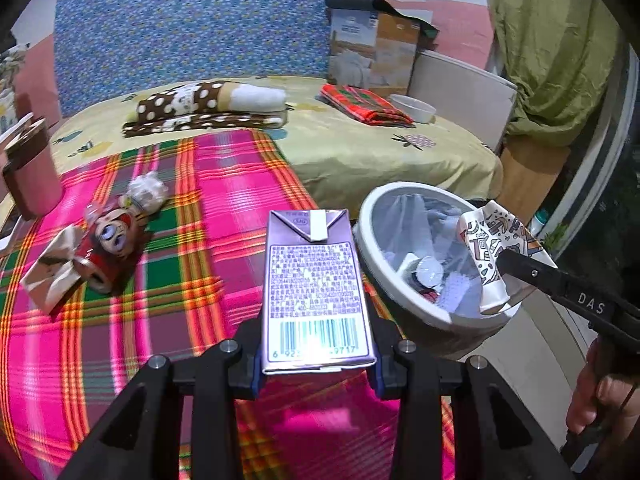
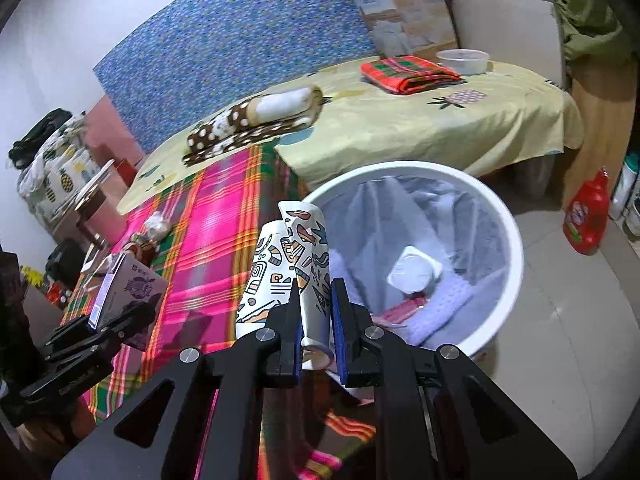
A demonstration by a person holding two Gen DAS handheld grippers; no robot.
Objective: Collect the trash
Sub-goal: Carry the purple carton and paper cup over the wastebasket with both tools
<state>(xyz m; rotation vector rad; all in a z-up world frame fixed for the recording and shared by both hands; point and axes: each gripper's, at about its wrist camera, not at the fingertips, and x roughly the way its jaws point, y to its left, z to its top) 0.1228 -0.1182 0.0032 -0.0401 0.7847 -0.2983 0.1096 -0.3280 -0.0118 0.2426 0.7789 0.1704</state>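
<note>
Squarely between jaws, purple carton, crushed cup

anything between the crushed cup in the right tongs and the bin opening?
Nothing visible. The right tongs are shut on the crushed paper cup, which sits at the near rim of the white bin. The mouth is open, no lid; only a liner and some trash lie low inside.
</note>
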